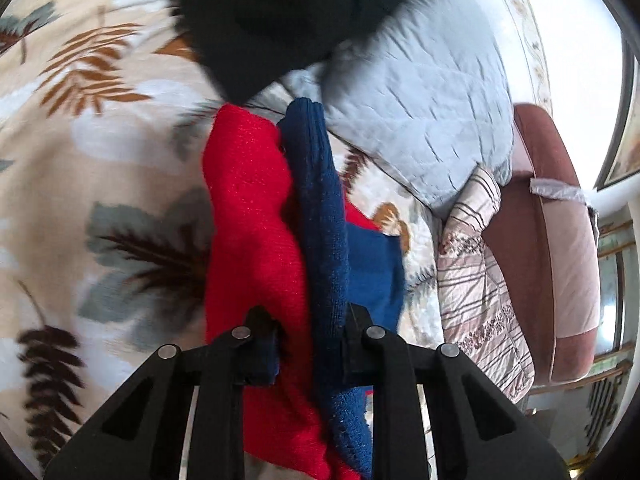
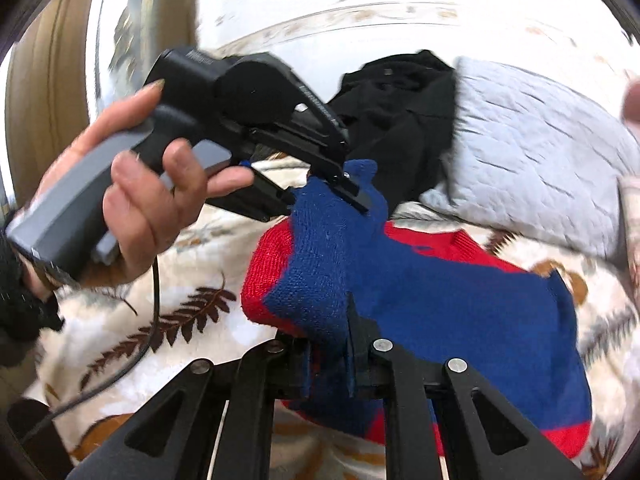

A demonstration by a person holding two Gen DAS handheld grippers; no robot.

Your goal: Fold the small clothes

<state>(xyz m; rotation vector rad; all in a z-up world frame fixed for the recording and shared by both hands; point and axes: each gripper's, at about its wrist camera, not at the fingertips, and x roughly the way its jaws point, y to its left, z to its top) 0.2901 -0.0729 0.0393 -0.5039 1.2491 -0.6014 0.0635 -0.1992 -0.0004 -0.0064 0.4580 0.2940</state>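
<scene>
Both claws grip the same red-and-blue knitted garment [image 1: 256, 216]. Left claw [image 1: 308, 344] is clamped on a bunched fold of it, red to one side, navy to the other. Right claw [image 2: 328, 356] pinches a blue edge, and the left hand [image 2: 132, 184] shows in that view, its claw biting the upper blue corner. Lifted, the garment hangs over a leaf-print bedspread [image 1: 100, 160]. Beyond lie a black garment [image 1: 280, 20], probably clothing too, and a pale quilted pillow [image 1: 420, 112].

Black garment [image 1: 280, 20] blurred, cut off at top edge
</scene>
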